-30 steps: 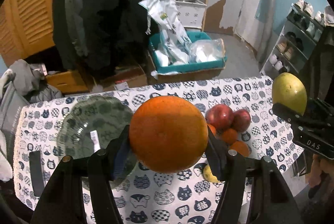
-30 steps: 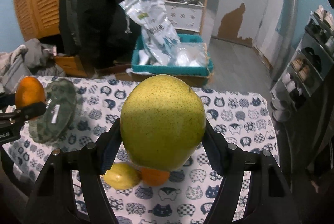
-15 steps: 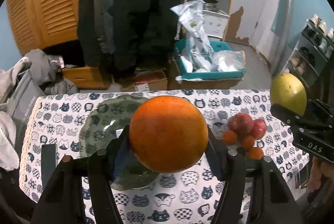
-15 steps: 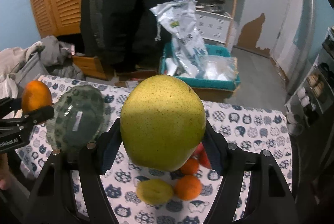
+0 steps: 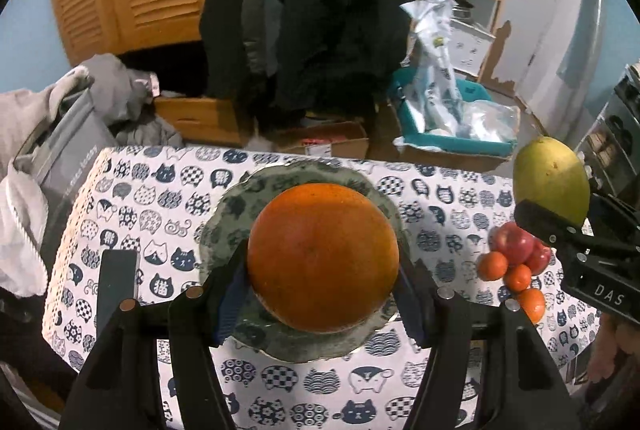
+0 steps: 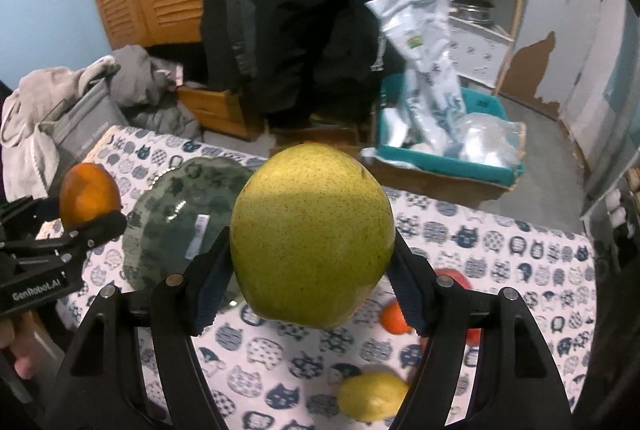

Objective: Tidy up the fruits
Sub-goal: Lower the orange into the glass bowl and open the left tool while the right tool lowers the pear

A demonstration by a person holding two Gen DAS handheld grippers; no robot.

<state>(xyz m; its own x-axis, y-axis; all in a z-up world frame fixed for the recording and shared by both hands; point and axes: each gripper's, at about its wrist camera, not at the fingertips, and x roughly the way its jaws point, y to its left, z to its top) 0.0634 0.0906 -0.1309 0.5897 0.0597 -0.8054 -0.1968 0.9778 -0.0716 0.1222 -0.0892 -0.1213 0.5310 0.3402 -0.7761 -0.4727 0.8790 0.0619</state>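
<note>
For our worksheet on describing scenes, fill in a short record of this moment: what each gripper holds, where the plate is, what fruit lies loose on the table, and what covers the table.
left gripper: shut on a large orange, held above the plate
right gripper: shut on a yellow-green pear
plate: green patterned, on the table, nothing on it
loose fruit: red apples, small oranges, a lemon
table cover: cat-print tablecloth

On view are one large orange (image 5: 322,257), one green pear (image 6: 312,234), one lemon (image 6: 372,396), two red apples (image 5: 514,244), three small mandarins (image 5: 493,265), one green glass plate (image 6: 176,226) and two grippers (image 5: 322,294).
</note>
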